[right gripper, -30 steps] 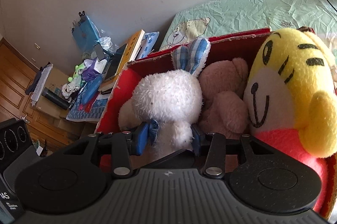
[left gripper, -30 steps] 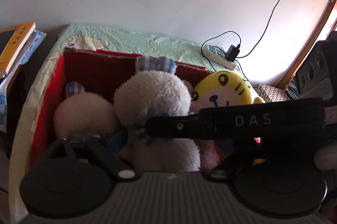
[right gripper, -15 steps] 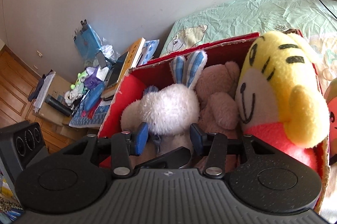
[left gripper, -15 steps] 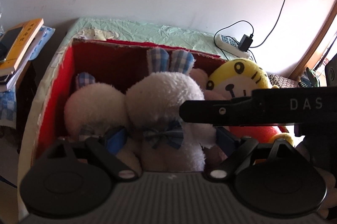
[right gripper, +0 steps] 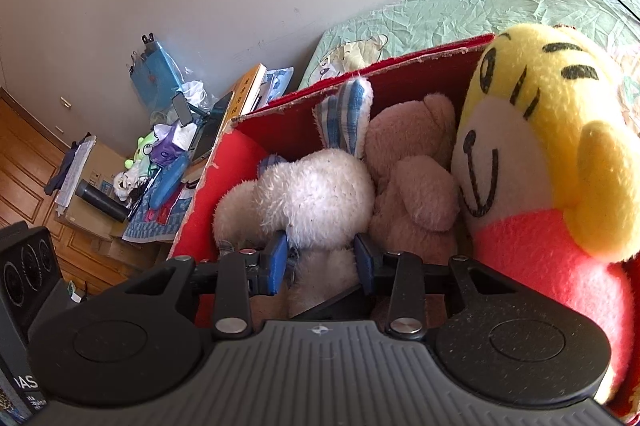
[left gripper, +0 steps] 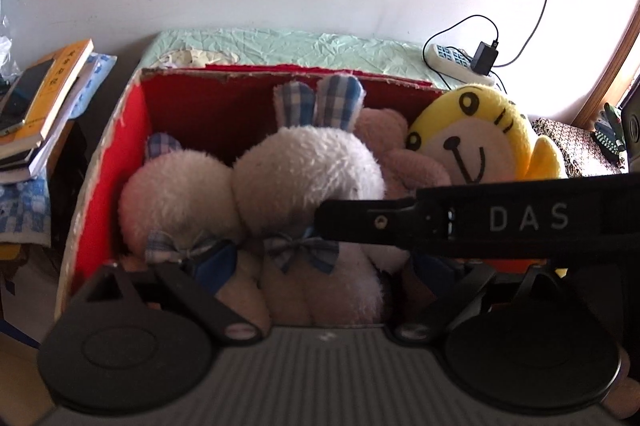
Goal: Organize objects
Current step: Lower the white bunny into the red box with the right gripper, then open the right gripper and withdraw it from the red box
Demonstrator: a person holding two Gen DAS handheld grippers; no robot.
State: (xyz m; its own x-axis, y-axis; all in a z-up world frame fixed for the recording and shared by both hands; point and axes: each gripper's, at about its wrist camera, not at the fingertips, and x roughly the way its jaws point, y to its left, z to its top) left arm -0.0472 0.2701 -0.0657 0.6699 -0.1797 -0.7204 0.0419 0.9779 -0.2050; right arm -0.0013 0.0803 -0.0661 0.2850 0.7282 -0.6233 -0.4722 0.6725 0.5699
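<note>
Fluffy white plush rabbits [left gripper: 308, 170] in red-lined cardboard box [left gripper: 128, 114]

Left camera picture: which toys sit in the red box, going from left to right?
Small white bunny → big white bunny → pink bear → yellow tiger.

Counting now: one red box [left gripper: 132, 130], and four soft toys packed inside it. Two are white rabbits, one [left gripper: 176, 194] at the left wall and one [left gripper: 308, 178] beside it with its checked ears up. One pink bear [right gripper: 416, 162] sits next, and one yellow tiger [right gripper: 548, 130] at the right end. Bows: two checked ones, one [left gripper: 176, 246] per rabbit. On the green sheet [left gripper: 320, 48], one power strip [left gripper: 452, 60] with one black plug [left gripper: 486, 56] in it. Grippers in shot: two.
</note>
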